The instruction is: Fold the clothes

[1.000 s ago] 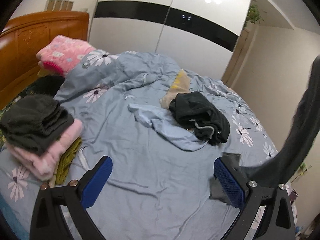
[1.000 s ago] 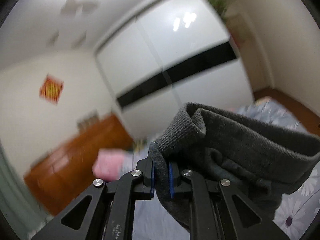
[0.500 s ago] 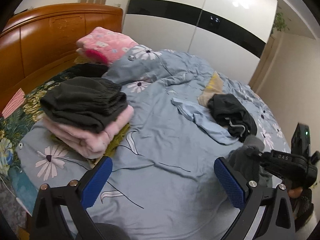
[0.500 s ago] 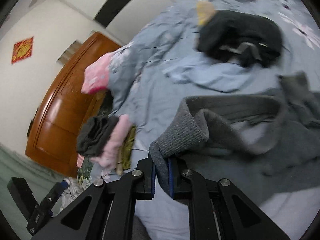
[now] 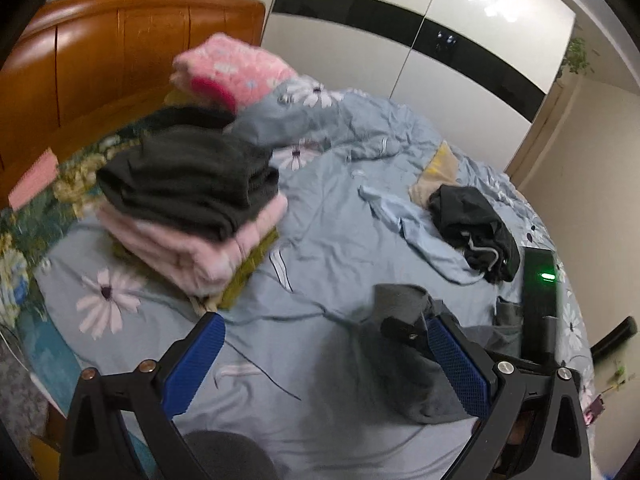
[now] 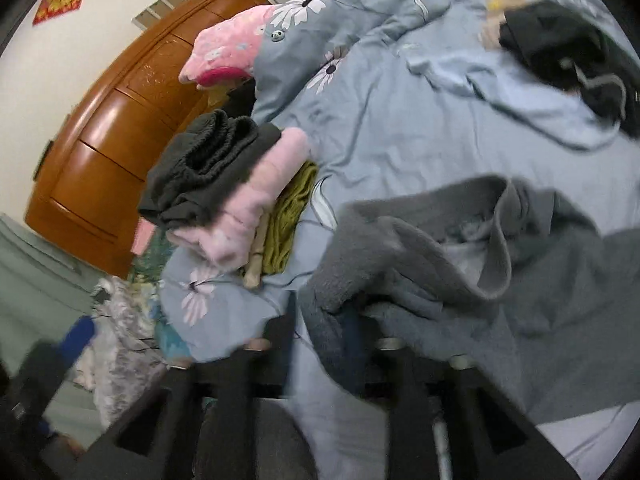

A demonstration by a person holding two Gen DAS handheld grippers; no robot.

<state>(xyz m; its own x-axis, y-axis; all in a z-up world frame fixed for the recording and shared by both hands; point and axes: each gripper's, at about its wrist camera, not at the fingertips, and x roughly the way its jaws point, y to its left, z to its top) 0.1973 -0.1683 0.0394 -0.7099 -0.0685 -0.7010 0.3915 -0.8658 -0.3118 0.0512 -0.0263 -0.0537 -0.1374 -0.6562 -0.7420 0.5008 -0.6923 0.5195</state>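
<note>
A grey fleece garment [image 6: 500, 280] lies crumpled on the blue floral bed, and shows in the left wrist view [image 5: 404, 344] too. My right gripper [image 6: 320, 320] is blurred; its fingers stand apart, with a grey fold draped over the right one. My left gripper [image 5: 332, 364] is open and empty, above the bed just left of the grey garment. A folded stack [image 5: 192, 208], dark grey on pink on olive, sits at the left of the bed; it also shows in the right wrist view [image 6: 224, 192].
A black garment with a drawstring [image 5: 476, 232] and a light blue garment [image 5: 404, 220] lie unfolded farther back. A pink floral pillow [image 5: 228, 68] leans by the wooden headboard [image 5: 100, 60]. A white wardrobe [image 5: 420, 32] stands behind the bed.
The right gripper has lowered the grey garment onto the bed and its jaws have opened. The left gripper has swung left, towards the folded stack.
</note>
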